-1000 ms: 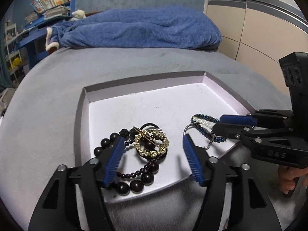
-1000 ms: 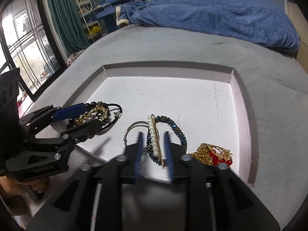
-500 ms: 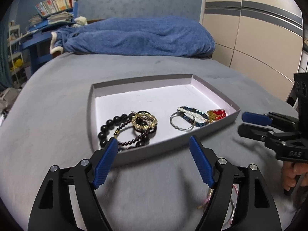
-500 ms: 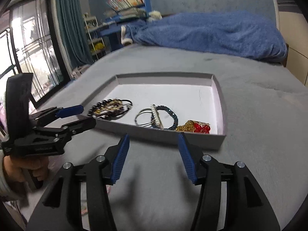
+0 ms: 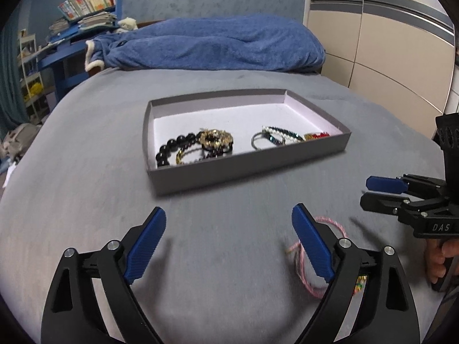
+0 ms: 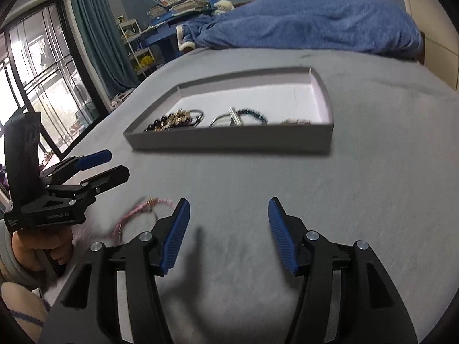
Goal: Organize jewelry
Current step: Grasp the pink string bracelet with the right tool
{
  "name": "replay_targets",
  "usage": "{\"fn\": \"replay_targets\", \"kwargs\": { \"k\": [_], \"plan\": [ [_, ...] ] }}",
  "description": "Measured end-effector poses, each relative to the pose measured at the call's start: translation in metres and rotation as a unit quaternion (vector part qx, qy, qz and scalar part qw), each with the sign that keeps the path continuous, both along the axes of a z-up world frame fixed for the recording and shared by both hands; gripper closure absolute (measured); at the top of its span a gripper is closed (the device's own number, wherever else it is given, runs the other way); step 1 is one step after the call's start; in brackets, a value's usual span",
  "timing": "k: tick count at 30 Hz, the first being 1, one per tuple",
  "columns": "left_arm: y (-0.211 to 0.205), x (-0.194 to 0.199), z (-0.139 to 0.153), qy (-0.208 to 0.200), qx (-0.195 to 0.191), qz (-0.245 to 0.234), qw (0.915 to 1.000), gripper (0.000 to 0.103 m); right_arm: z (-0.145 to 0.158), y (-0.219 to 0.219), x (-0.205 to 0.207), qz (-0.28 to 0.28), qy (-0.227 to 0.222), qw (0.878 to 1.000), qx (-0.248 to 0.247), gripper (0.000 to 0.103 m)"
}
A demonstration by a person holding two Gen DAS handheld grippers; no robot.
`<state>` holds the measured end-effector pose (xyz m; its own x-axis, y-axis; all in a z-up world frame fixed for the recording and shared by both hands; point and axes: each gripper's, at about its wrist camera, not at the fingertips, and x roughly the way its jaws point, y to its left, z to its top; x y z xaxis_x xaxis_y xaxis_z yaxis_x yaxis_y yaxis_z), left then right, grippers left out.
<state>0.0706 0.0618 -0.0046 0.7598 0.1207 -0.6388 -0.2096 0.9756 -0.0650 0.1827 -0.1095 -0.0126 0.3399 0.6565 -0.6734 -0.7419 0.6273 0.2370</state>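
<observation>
Left gripper (image 5: 229,246): held wide apart, nothing between the pads; poised low over the grey bed cover (image 5: 86,149).
Right gripper (image 6: 228,235): likewise spread, empty; seen side-on in the left view (image 5: 384,193).
Pink cord bracelet (image 5: 324,249): lying loose on the cover, outside the tray, just beside the left gripper's right finger and partly hidden behind it; also seen, blurred, in the right view (image 6: 137,215).
Tray (image 5: 246,172): shallow grey box, well apart from both grippers; holds black bead bracelet (image 5: 169,150), gold ring-shaped piece (image 5: 216,140), silver ring with blue-and-pearl strand (image 5: 272,137), red-and-gold piece (image 5: 317,135).
Handling, judged: the cord is taken as very light, limp, thin; likely to sag or slip from a shallow pinch.
Hold point, judged: a bunched stretch of the loop, pinched across several strands, is preferred.
Risk, judged: soft cover may be caught along with the cord.
</observation>
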Motion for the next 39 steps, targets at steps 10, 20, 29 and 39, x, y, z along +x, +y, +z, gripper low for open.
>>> {"fn": "replay_targets", "kwargs": {
  "k": [10, 20, 29, 39],
  "plan": [
    [0.007, -0.015, -0.008, 0.010, -0.047, 0.010, 0.9988, 0.011, -0.009, -0.004, -0.009, 0.006, 0.024, 1.000, -0.003, 0.046],
    [0.017, -0.025, -0.011, 0.005, -0.083, 0.030, 0.9961, 0.011, -0.008, 0.024, -0.032, 0.094, 0.007, 0.995, -0.035, 0.061],
    [0.013, -0.024, -0.011, 0.009, -0.078, 0.024, 0.9966, 0.011, -0.012, 0.046, -0.041, 0.108, -0.031, 0.989, -0.091, 0.098],
    [0.008, -0.022, -0.011, 0.013, -0.069, 0.015, 0.9974, 0.011, -0.009, -0.002, -0.011, 0.008, -0.027, 0.997, -0.074, 0.102]
  ]
}}
